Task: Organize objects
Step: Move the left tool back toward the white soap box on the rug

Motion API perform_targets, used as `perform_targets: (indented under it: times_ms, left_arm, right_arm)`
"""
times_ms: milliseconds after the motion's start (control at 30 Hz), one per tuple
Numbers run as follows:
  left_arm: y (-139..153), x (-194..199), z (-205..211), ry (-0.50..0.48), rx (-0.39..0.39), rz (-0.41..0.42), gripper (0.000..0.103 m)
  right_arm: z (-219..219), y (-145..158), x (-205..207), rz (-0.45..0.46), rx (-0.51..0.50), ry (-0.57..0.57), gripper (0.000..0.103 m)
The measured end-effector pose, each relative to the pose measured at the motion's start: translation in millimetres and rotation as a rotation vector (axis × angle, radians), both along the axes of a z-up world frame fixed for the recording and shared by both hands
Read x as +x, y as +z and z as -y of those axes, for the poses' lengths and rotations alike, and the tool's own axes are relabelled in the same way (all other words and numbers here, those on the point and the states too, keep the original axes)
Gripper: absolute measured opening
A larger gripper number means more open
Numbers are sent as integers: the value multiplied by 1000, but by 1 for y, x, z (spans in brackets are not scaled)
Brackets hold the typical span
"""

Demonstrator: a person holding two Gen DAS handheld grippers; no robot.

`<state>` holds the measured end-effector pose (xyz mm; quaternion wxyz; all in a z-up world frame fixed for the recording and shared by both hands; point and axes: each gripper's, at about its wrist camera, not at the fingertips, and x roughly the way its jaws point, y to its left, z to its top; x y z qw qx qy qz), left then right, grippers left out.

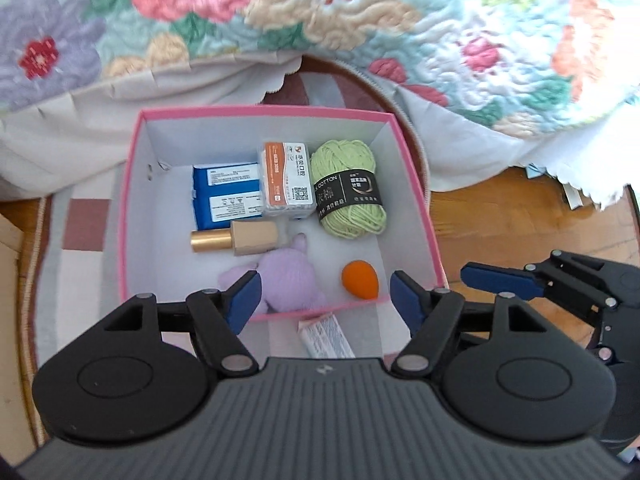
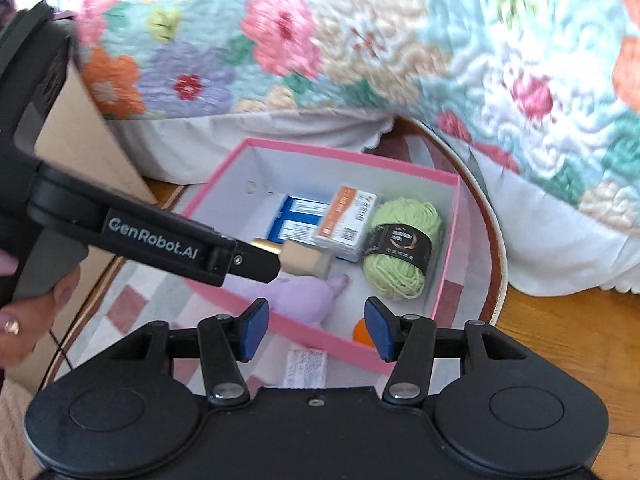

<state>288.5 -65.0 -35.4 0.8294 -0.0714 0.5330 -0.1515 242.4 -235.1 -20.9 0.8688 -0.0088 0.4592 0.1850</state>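
Both grippers are seen open and empty. Left gripper (image 1: 324,300) is held low in the left wrist view, its blue pads spread wide above the near edge of the pink box (image 1: 416,184); nothing is caught between them. Right gripper (image 2: 317,330) is likewise parted in the right wrist view, over the near pink wall, with no object between its pads. Inside the box, on its white floor, a blue packet (image 1: 226,196) is noted at centre left, touching an orange-and-white carton (image 1: 286,178) at centre, with a green yarn ball (image 1: 350,188) banded in black just right of that. A gold-capped bottle (image 1: 234,238) is laid on its side below the packet. A lilac plush toy (image 1: 286,276) is seen lower centre, partly hidden by the left pad, and an orange sponge egg (image 1: 359,280) lies just right of it, apart from the yarn. A small white tube (image 1: 326,338) is seen outside the box, near its front wall, at bottom centre. The box is set on a checked round rug (image 1: 86,224) over wooden floor (image 1: 520,220). A floral quilt (image 1: 360,12) fills the upper frame. A cardboard panel (image 2: 92,136) is seen at left in the right wrist view.
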Motion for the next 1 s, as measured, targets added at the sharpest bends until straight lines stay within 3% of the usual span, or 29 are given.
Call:
perform_targets:
  times_ms: [233,633,833,1000]
  left_arm:
    - [38,-38,-6,-21,66,38,72]
    - [93,-101,-32,7,110,119,81]
    - [105,-133,-39,4,109,143,91]
    - [96,-155,-40,-9,132,135,95]
  right_arm:
    - [-15,40,-42,54,-24,64,67]
    - [-33,90,-102,137,-68,139,78]
    - [-41,102,-129,148,-80,182,85]
    - [-44,102,-151,160,-86,209,90]
